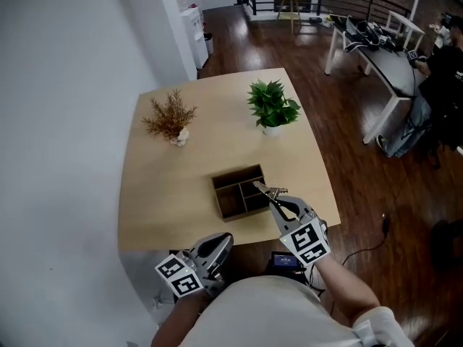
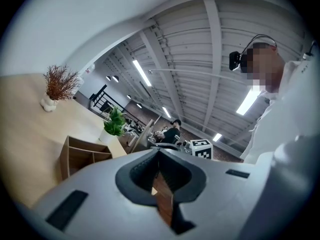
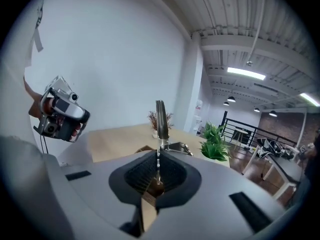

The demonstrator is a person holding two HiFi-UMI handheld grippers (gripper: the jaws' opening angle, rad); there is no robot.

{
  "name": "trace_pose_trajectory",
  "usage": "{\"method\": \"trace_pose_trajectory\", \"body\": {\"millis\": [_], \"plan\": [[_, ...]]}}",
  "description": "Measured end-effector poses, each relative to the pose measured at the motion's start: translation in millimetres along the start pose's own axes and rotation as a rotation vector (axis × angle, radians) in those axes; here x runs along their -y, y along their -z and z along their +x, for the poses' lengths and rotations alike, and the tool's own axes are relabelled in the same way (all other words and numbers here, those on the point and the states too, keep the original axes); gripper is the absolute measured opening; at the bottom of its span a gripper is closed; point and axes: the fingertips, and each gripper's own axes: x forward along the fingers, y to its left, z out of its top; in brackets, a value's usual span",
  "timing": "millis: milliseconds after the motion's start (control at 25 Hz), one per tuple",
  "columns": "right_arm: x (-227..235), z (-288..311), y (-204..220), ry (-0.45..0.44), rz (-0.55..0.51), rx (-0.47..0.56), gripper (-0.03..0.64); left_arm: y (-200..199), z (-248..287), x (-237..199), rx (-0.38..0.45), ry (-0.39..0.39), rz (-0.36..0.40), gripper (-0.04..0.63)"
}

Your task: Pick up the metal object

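A pale table [image 1: 159, 201] carries a compartmented wooden box [image 1: 236, 173] near its front edge, with a green plant [image 1: 273, 105] and a dried plant [image 1: 170, 118] farther back. The left gripper [image 1: 223, 240], its cube showing black-and-white square markers, hangs off the table's front edge with jaws pressed together on nothing. The right gripper [image 1: 278, 197] pinches the metal object [image 3: 161, 118], which sticks up from its jaws over the box's right side.
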Motion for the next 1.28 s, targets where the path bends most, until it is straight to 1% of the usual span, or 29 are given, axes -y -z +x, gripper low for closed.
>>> {"method": "trace_pose_trajectory", "body": {"millis": [320,640,880,1280], "plan": [[-10,-50,-10,0.01,0.084,0.049,0.005,-8,-1,16,0.017,0.038,0.017,-0.003],[-15,-80,-20,0.028,0.114,0.064,0.005,-10,-3,32,0.006,0.071,0.031,-0.003],[-14,-88,-27,0.042,0.127,0.077,0.005,-18,2,37,0.008,0.09,0.05,-0.003],[-23,-91,-36,0.03,0.157,0.052,0.005,-26,-5,39,-0.007,0.098,0.057,-0.003]]}}
